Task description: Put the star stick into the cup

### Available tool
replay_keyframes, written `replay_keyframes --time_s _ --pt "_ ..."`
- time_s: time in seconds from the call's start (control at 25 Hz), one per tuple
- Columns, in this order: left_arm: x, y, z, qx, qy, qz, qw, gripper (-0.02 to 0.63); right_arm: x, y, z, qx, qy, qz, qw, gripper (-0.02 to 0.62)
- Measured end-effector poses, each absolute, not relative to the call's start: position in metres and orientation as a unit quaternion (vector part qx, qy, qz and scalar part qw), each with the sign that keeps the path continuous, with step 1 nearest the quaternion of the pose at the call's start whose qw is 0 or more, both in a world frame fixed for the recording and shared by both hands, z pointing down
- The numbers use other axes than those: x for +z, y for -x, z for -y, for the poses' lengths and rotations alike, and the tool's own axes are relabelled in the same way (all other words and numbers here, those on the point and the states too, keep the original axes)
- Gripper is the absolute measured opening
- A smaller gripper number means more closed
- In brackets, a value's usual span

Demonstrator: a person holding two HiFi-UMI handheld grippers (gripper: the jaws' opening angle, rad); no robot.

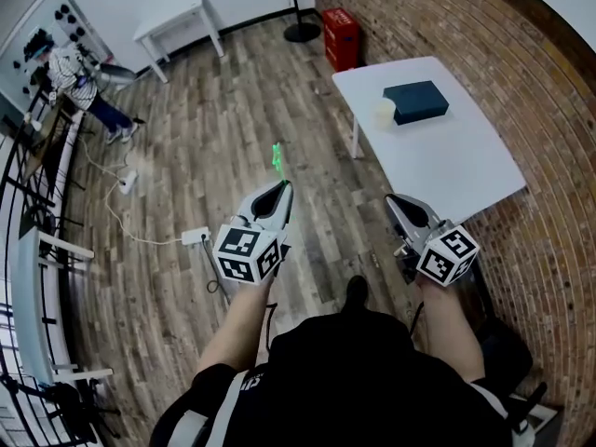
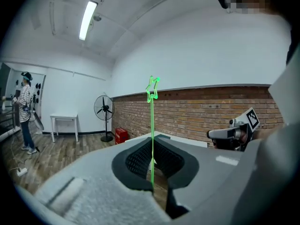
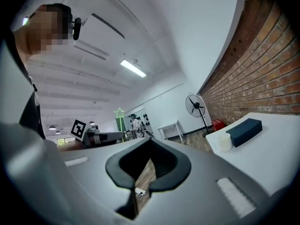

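The star stick [image 1: 277,156] is a thin green rod with a star outline on top [image 2: 152,88]. My left gripper [image 1: 282,190] is shut on its lower part and holds it upright over the wooden floor. In the left gripper view the rod runs up between the closed jaws [image 2: 152,139]. The pale cup [image 1: 386,112] stands on the white table [image 1: 447,170] ahead and to the right, beside a dark box [image 1: 415,101]. My right gripper [image 1: 392,201] is near the table's front corner, its jaws together with nothing in them [image 3: 149,142]. From there the cup [image 3: 225,142] shows at the right.
A red box [image 1: 342,37] and a standing fan [image 1: 300,26] are by the brick wall behind the table. A small white table [image 1: 177,21] stands at the back. A person [image 1: 74,77] is at the far left. A power strip [image 1: 196,236] with cables lies on the floor.
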State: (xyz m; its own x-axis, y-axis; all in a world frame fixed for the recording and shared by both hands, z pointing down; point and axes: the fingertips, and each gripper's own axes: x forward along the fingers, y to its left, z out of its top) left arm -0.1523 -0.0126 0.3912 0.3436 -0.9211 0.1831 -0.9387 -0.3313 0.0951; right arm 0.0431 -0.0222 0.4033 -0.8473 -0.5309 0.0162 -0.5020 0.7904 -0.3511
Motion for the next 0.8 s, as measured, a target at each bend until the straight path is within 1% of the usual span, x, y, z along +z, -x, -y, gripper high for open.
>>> replay_keyframes --time_s 0.24,0.4,0.8 --pt "0.383 0.123 0.102 0.051 -0.82 0.564 0.087 0.012 0.399 -0.076 0.117 -0.175 0.284 -0.941 0.054 0.0" --pt "0.376 0.119 0.142 0.043 -0.819 0.566 0.083 0.012 0.395 -0.08 0.155 -0.171 0.283 -0.942 0.058 0.0" --pt "0.399 0.128 0.222 0.025 -0.818 0.564 0.113 0.011 0.421 -0.079 0.222 -0.191 0.293 -0.937 0.024 0.0"
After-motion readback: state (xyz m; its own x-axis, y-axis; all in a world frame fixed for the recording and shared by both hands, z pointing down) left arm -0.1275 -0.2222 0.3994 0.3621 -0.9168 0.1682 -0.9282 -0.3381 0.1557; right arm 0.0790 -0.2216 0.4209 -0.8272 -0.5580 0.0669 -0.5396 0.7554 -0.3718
